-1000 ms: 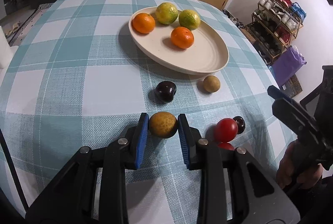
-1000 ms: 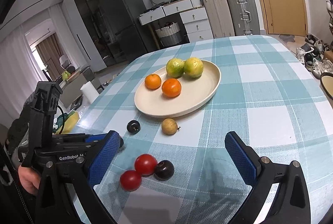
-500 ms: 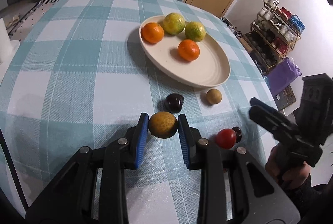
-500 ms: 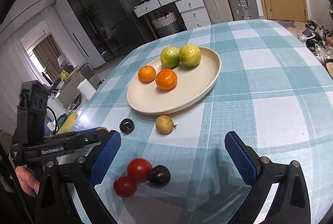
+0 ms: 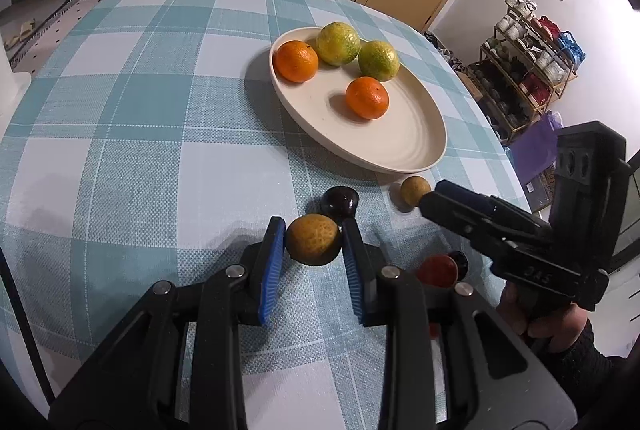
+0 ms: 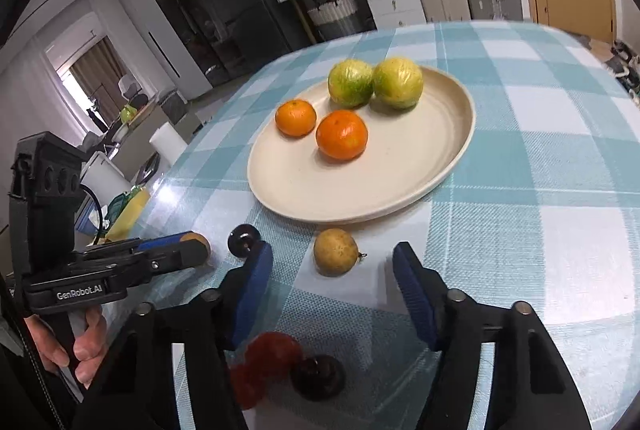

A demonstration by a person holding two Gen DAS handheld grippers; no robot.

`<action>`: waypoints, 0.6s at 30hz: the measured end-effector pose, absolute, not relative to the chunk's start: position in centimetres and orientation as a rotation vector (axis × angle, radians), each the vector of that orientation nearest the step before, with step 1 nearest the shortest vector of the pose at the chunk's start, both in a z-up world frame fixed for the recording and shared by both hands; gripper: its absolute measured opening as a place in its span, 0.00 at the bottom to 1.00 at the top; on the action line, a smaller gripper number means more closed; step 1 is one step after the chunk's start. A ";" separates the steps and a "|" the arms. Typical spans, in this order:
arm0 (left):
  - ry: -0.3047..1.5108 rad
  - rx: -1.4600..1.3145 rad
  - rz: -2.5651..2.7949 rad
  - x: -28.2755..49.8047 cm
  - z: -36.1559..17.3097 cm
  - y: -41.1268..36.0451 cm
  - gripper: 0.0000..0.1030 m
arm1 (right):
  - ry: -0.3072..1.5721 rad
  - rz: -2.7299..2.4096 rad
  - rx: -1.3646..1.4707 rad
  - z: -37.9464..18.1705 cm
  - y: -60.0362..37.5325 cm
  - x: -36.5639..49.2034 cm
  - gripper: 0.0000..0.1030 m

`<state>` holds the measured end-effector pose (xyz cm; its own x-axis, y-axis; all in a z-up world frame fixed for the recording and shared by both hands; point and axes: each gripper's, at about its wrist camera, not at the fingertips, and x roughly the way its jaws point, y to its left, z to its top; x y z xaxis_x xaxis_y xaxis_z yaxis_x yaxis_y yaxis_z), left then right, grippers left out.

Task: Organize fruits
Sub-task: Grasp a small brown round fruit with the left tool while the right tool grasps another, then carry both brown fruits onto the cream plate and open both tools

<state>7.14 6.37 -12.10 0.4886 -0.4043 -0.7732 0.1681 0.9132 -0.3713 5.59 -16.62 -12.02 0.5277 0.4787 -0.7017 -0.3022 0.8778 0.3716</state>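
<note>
The left claw [image 5: 313, 244] grips a yellow-brown fruit [image 5: 313, 239] bound for the plate [image 5: 416, 146] ahead; the right claw [image 6: 333, 278] gapes around a tan fruit [image 6: 335, 251].

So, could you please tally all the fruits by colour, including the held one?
Round orange mandarins: 2
Round green-yellow citrus fruits: 2
Round yellow-brown fruits: 2
Round red tomatoes: 2
Round dark purple fruits: 2
Total: 10

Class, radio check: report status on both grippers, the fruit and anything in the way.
Left gripper shut on yellow-brown fruit. Right gripper open, small tan fruit ahead. Plate holds four citrus; path looks clear.
</note>
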 end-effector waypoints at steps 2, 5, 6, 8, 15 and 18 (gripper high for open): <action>1.005 -0.264 -0.352 7.3 -12.1 6.4 0.25 | 0.915 0.473 0.214 -12.3 -16.4 5.9 0.61; 1.002 -0.262 -0.351 7.5 -12.1 6.4 0.25 | 0.919 0.481 0.206 -12.4 -16.1 6.1 0.52; 1.002 -0.262 -0.354 7.6 -12.1 6.4 0.25 | 0.920 0.483 0.207 -12.5 -16.0 6.2 0.50; 1.004 -0.259 -0.356 7.7 -12.2 6.3 0.25 | 0.925 0.490 0.208 -12.6 -15.8 6.3 0.42; 1.016 -0.258 -0.357 7.7 -12.5 6.2 0.25 | 0.921 0.496 0.215 -12.8 -15.9 6.2 0.27; 1.020 -0.258 -0.348 7.8 -12.6 6.2 0.25 | 0.900 0.496 0.223 -12.5 -16.2 6.0 0.27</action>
<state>7.77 6.19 -12.62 0.4767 -0.3995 -0.7830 0.1620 0.9154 -0.3684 6.01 -16.22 -12.50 0.5190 0.5012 -0.6924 -0.3183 0.8651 0.3877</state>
